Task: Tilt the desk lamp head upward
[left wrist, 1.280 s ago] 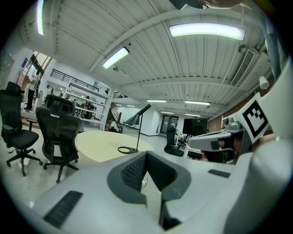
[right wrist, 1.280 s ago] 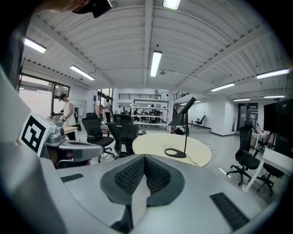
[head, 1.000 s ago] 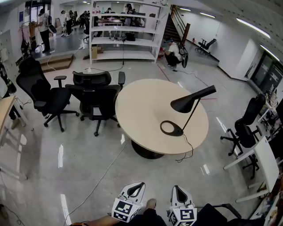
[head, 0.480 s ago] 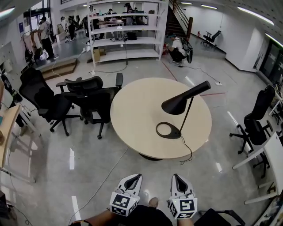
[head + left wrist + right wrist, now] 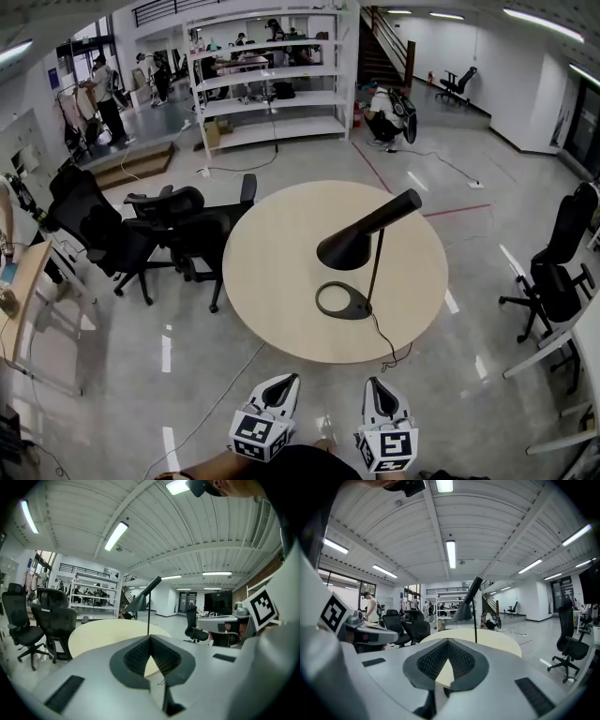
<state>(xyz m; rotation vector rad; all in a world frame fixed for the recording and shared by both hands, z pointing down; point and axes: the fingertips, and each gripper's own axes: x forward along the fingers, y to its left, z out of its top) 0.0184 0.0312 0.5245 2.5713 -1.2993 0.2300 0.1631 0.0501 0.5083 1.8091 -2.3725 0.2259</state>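
A black desk lamp stands on the round beige table (image 5: pixel 272 272). Its ring base (image 5: pixel 343 301) lies flat, and the cone head (image 5: pixel 349 247) slopes down to the left from a slanted arm. Both grippers hang low at the bottom of the head view, well short of the table. My left gripper (image 5: pixel 292 379) is shut with nothing between its pads, and my right gripper (image 5: pixel 373 382) is shut and empty too. The left gripper view shows the lamp head (image 5: pixel 137 603) far beyond the closed tips (image 5: pixel 150 637). The right gripper view has the lamp head (image 5: pixel 464 611) above its closed tips (image 5: pixel 448 641).
Black office chairs (image 5: pixel 183 225) crowd the table's left side, and another chair (image 5: pixel 561 267) stands at the right. The lamp's cable (image 5: pixel 389 345) drops off the table's near edge. White shelving (image 5: pixel 272 80) and several people are at the back. A desk (image 5: pixel 19 291) sits far left.
The head view has drawn nearer to the table, so table and lamp sit lower and more central. Both grippers stay shut at the bottom edge.
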